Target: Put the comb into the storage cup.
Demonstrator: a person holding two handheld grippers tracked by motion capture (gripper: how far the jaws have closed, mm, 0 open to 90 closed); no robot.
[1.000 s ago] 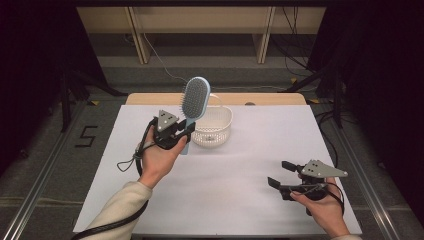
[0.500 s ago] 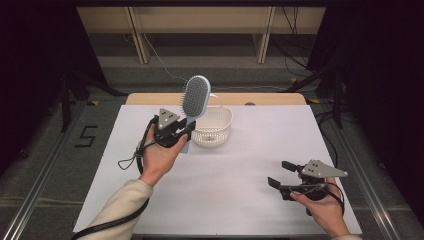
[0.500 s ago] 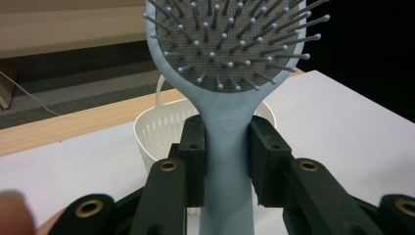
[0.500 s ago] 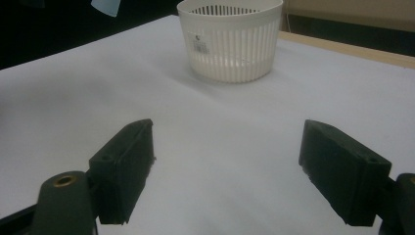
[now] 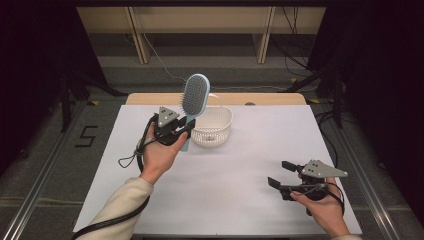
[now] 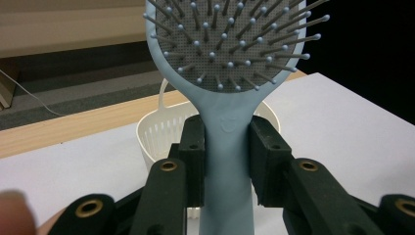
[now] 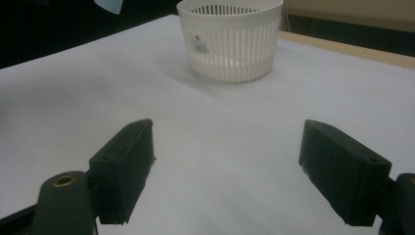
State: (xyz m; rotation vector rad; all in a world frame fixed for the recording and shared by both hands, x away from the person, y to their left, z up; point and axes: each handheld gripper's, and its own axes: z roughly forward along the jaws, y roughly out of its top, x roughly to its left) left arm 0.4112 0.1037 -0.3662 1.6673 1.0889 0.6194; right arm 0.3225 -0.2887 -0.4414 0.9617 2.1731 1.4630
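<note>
A fixed camera above the near edge of the white-covered bench (image 5: pixel 220 200) looks forward and down, taking in the whole top and the dark floor beyond. A second camera rides on the left tongs (image 6: pixel 226 161), looking up along their jaws at very close range, so the blue hairbrush (image 6: pixel 227 73) looms large before the white basket (image 6: pixel 151 132). A third, low on the right tongs (image 7: pixel 225 161), looks level across the bench from farther back; all three views share the basket (image 7: pixel 230 39), seen from above at the far middle (image 5: pixel 214 131).
</note>
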